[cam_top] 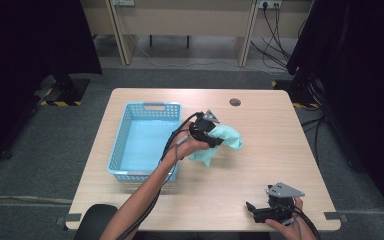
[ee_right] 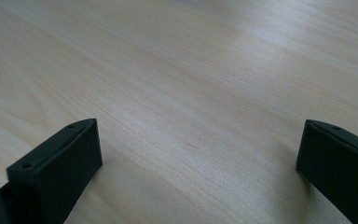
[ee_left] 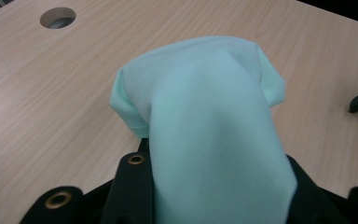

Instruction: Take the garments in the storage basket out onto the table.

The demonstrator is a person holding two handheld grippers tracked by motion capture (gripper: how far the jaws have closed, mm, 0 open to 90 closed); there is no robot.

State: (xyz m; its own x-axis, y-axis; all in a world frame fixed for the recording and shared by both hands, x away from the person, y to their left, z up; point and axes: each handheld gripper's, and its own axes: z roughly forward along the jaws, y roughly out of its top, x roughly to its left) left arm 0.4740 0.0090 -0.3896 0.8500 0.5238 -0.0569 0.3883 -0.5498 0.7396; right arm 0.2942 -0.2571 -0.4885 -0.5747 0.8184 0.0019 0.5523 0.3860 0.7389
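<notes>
While the high view is consulted first, note that the left gripper (cam_top: 219,136) is clamped on a pale mint-green fabric cloth (cam_top: 225,140), which hangs bunched from the jaws above the light wooden table (cam_top: 260,165). The cloth sits just to the right of the light blue perforated plastic basket (cam_top: 125,131), near its right wall but outside it. The basket interior holds no cloth. The right gripper (cam_top: 252,211) rests low at the near right part of the table, well apart from the cloth and the basket. A round cable hole (cam_top: 235,102) lies in the far part of the table.

Left gripper view: the cloth (ee_left: 209,140) drapes over and between the black jaws, which stand pinched on it. Its folded leading edge points toward the bare table surface (ee_left: 51,93). The cable hole (ee_left: 58,17) appears at upper left.

Right gripper view: both black jaws stand wide apart with nothing between them; bare wood grain (ee_right: 191,93) lies ahead.

Progress assessment: pick-up of the cloth appears complete. If the basket is the destination, the transfer is judged unfinished: the cloth remains to be carried leftward over the basket wall and released inside. The right gripper appears idle at this stage.
</notes>
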